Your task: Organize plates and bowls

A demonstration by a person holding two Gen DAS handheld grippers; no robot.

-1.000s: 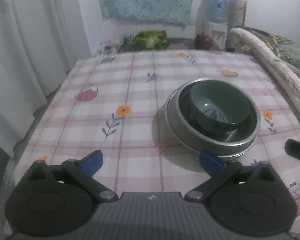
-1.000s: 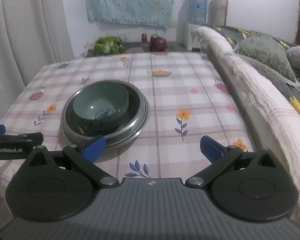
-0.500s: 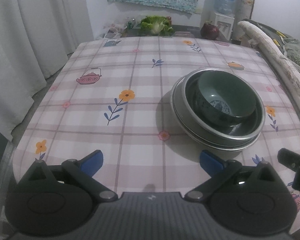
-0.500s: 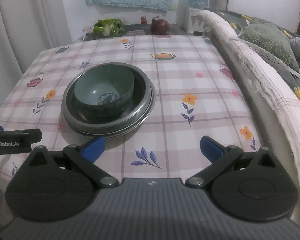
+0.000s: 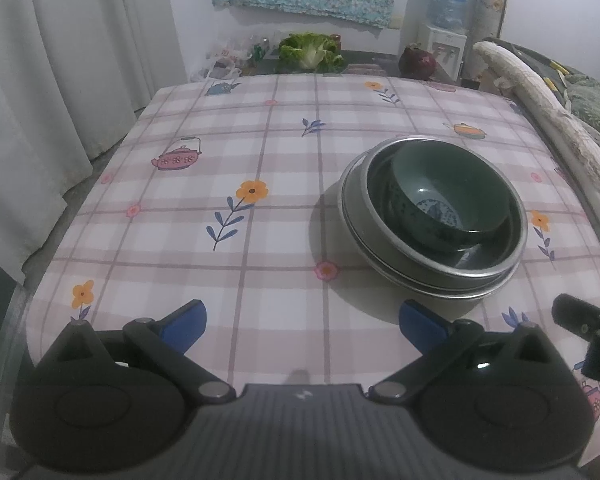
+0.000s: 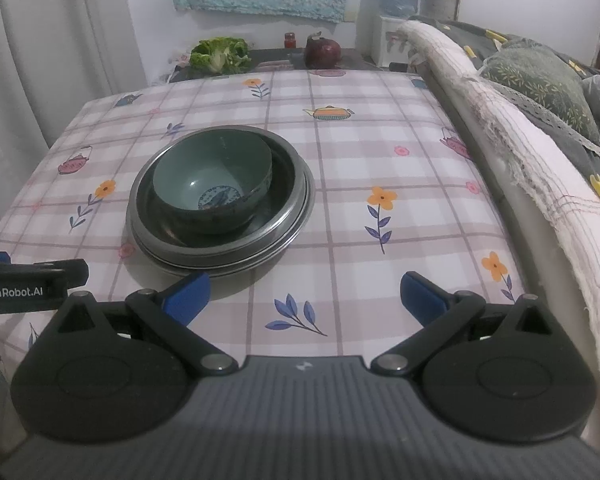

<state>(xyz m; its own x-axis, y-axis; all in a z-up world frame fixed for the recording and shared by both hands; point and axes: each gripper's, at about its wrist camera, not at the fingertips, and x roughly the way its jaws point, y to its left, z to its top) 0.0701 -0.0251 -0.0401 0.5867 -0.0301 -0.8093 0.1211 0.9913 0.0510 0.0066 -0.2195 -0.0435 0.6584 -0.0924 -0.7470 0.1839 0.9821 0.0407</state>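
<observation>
- While I hold both tools low over the near edge of the worktop (image 5: 260,208), my left hand-held gripper (image 5: 302,326) has its blue-tipped fingers (image 5: 184,322) spread wide, with nothing between them.
- My right hand-held gripper (image 6: 305,298) is spread just as wide and carries nothing either; its left blue tip sits in front of the near rim of the dish stack in the right wrist view, though I cannot tell whether it touches.
- The green bowl (image 5: 448,204) stands upright inside a dark, metal-rimmed dish (image 5: 512,240), which rests in turn on a steel plate (image 5: 440,286); all three are nested into one stack.
- That stack sits on the checked, flower-printed tablecloth (image 6: 380,160), toward the right half of the worktop as my left camera sees it, and toward the left half as my right camera sees it.
- The bowl's floor shows a blue pattern (image 6: 220,196) on a pale ground.
- In the right wrist view, the black body of my left tool, marked "GenRobot.AI" (image 6: 14,291), reaches in from the left edge, near the stack but apart from it.
- Beyond the far edge of the worktop lie a head of leafy greens (image 6: 220,54) and a dark red round vegetable (image 6: 322,52).
- A water dispenser (image 5: 446,20) stands by the back wall, white curtains (image 5: 60,60) hang on the left, and a bed with a frayed pale blanket (image 6: 520,152) runs along the right side.
</observation>
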